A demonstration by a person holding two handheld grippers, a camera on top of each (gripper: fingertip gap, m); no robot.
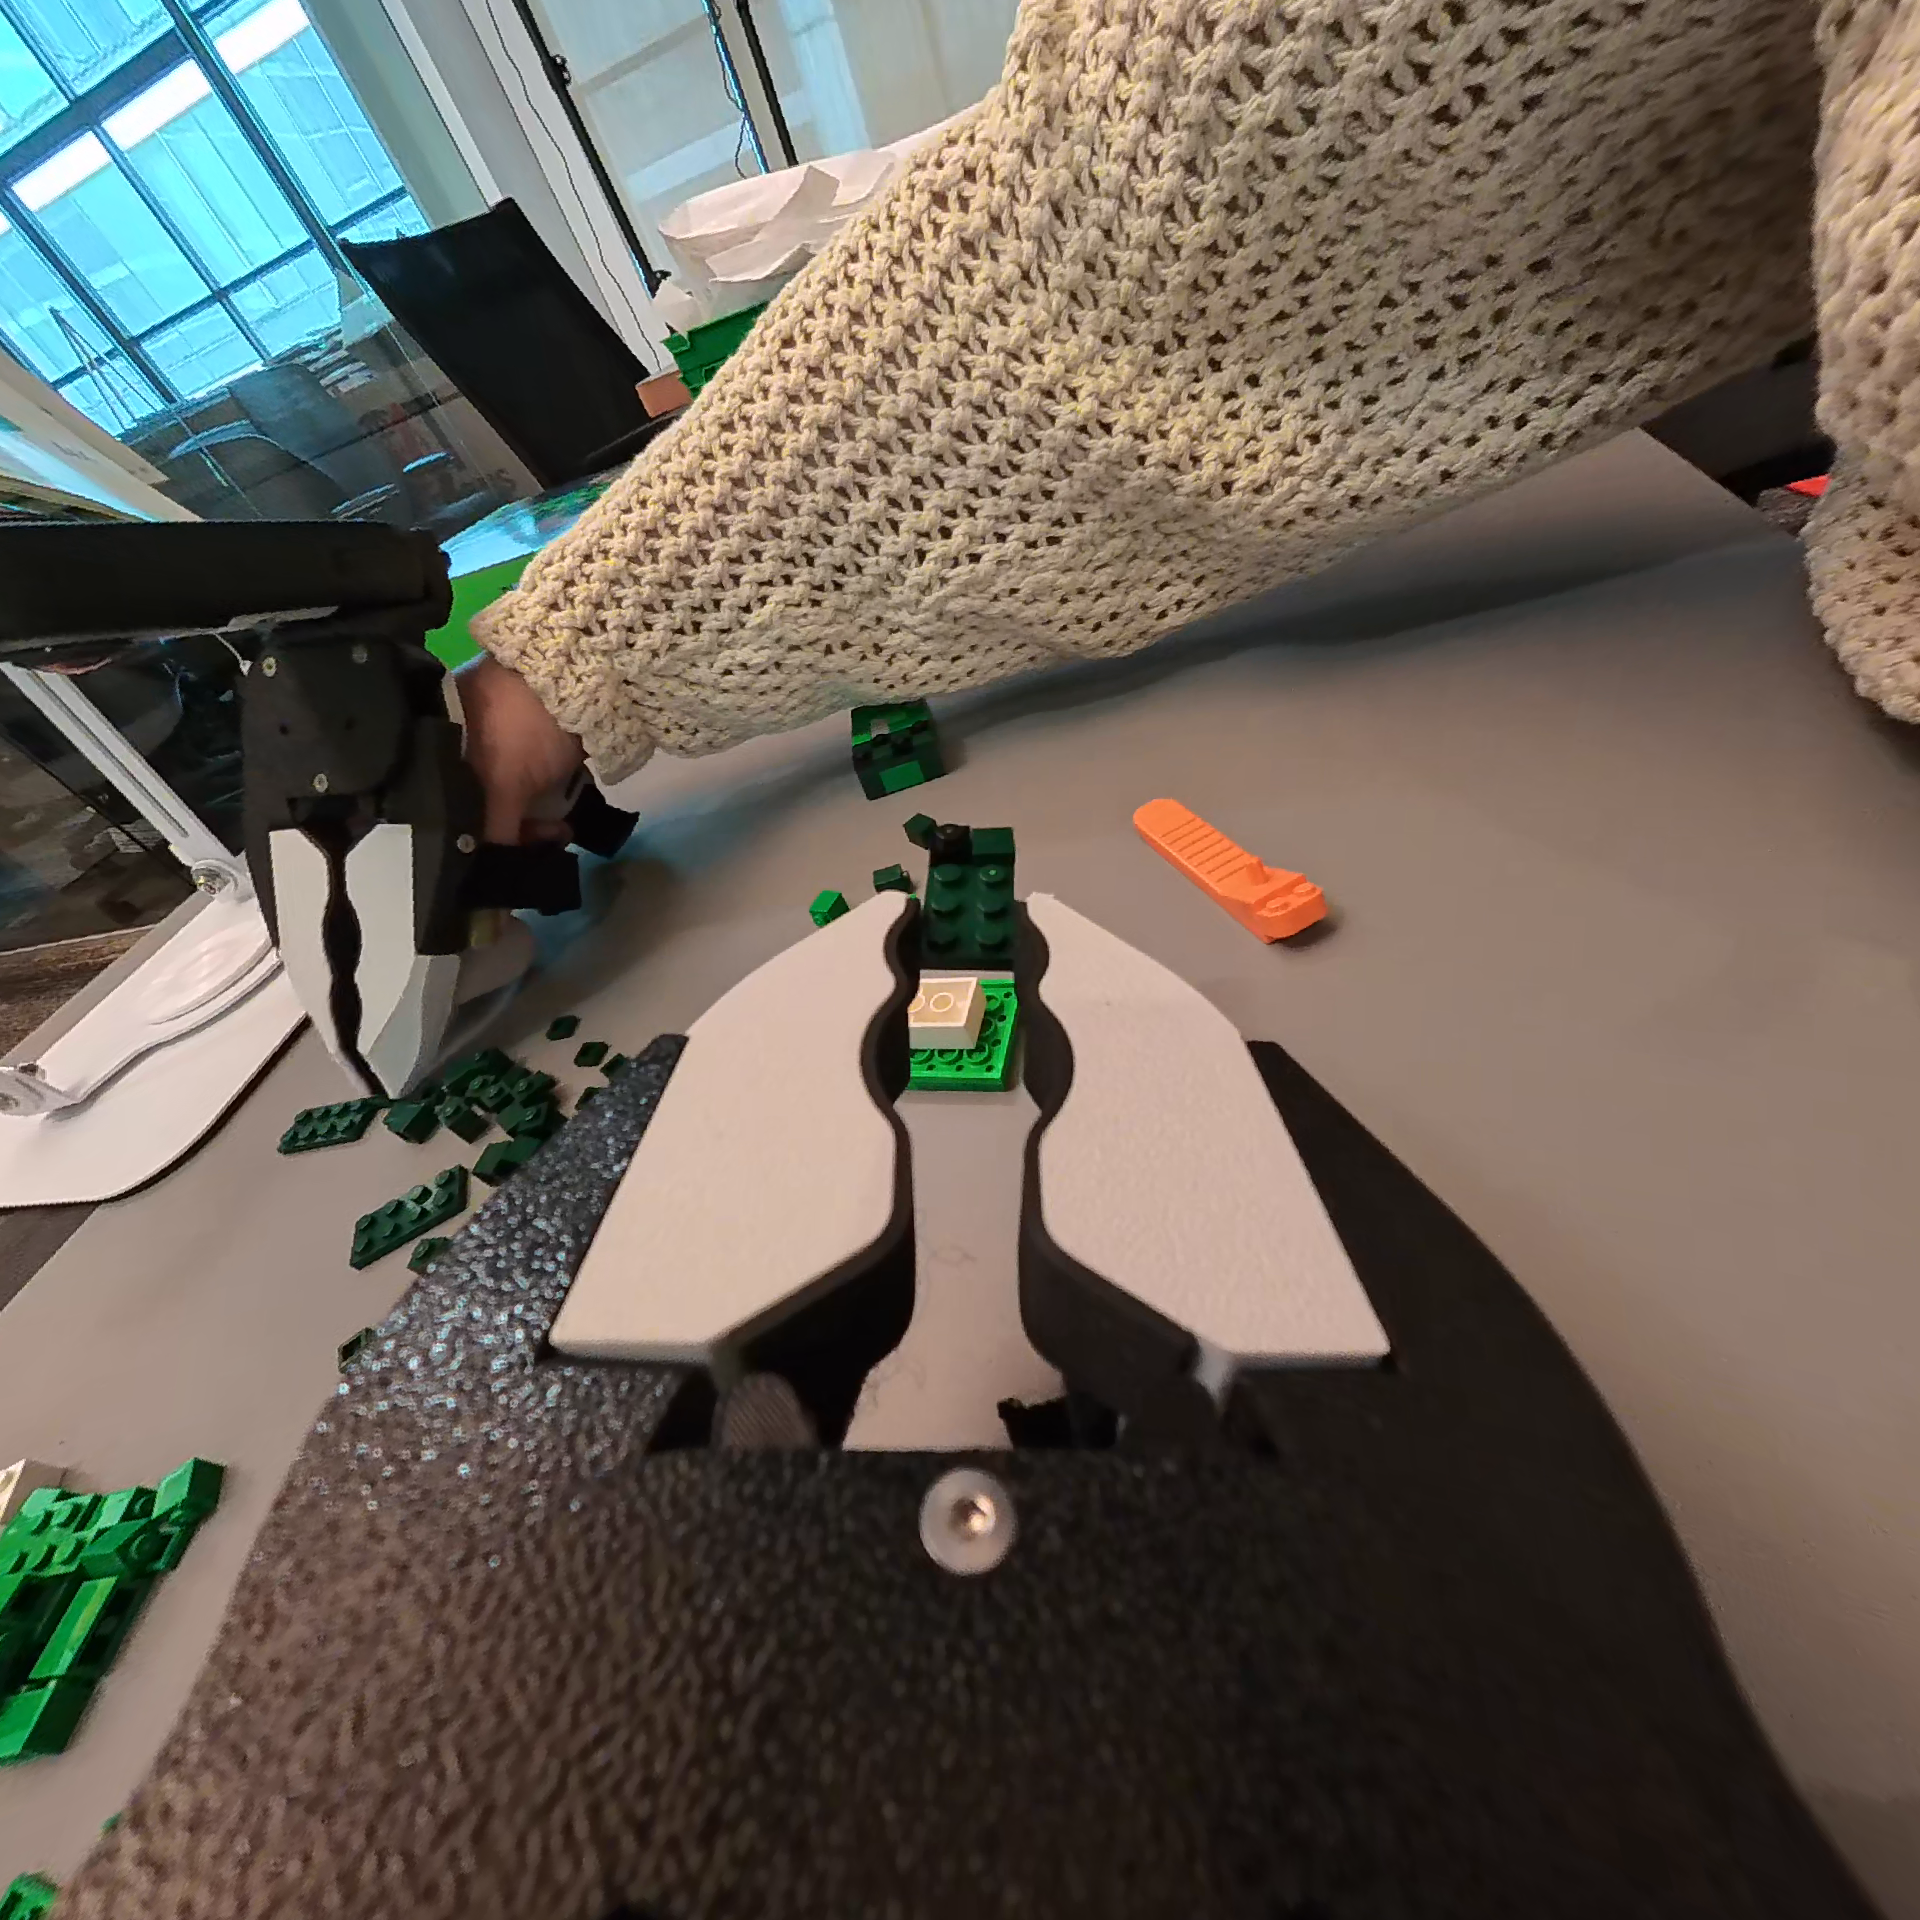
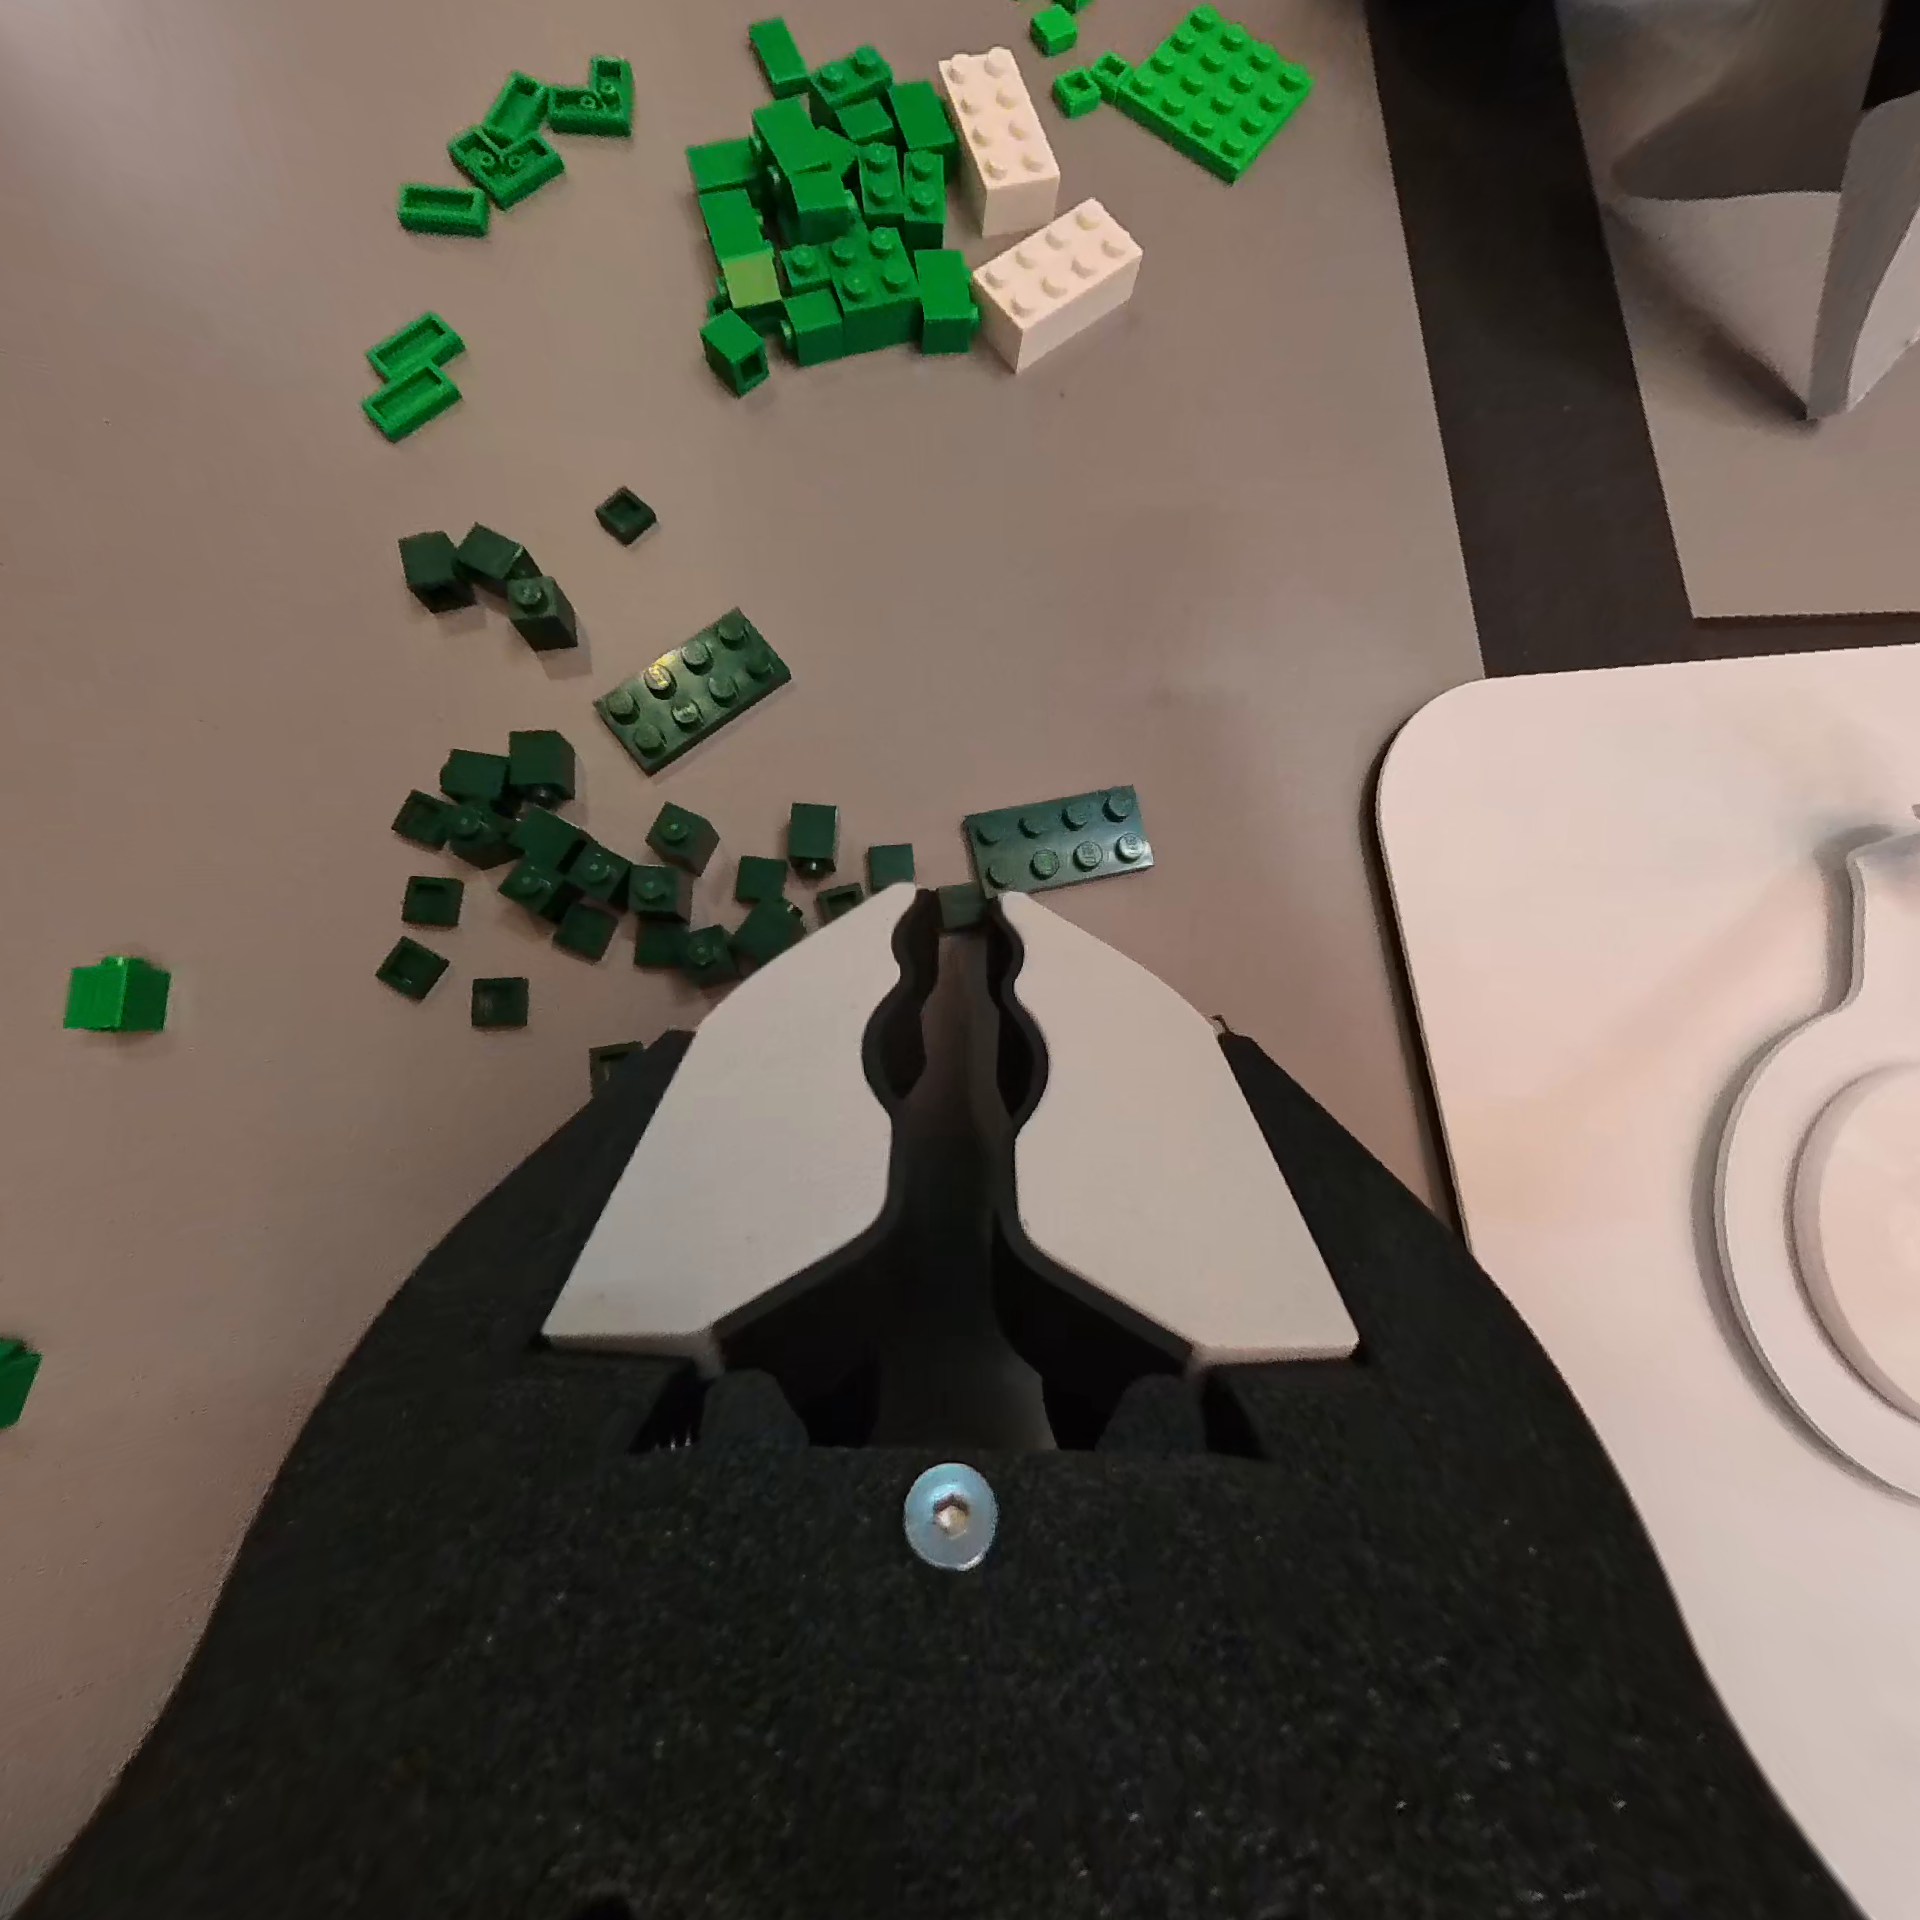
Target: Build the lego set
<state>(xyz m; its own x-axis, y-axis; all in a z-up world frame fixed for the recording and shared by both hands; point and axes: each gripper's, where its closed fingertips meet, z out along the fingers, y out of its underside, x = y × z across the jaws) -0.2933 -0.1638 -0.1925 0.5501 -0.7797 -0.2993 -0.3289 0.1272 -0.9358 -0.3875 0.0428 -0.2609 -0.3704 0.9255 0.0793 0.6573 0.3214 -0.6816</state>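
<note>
My left gripper [image 1: 966,914] is shut on a small lego assembly standing on the grey table. The assembly is a bright green plate [image 1: 961,1055] with a white brick [image 1: 943,1010] and a dark green brick [image 1: 971,904] on it. My right gripper [image 2: 958,902] points down into a pile of small dark green pieces [image 2: 582,862] and is shut on one small dark green piece [image 2: 958,906] at its tips. The right gripper also shows at the left of the left wrist view [image 1: 348,1060], tips on the pile.
An orange brick separator [image 1: 1231,868] and a small green cube build [image 1: 896,748] lie beyond the assembly. A bright green pile [image 2: 831,229], two white bricks [image 2: 1003,125], a bright green square plate [image 2: 1216,88] and two dark green plates [image 2: 691,691] lie nearby. A white stand base [image 2: 1610,935] is at the right. A knitted sleeve [image 1: 1143,416] crosses above. My hands' fingertips stand some 25 centimetres from each other. To reach the bright green plate [image 1: 961,1055] in a straight line is about 6 centimetres for my left fingers, about 20 centimetres for my right.
</note>
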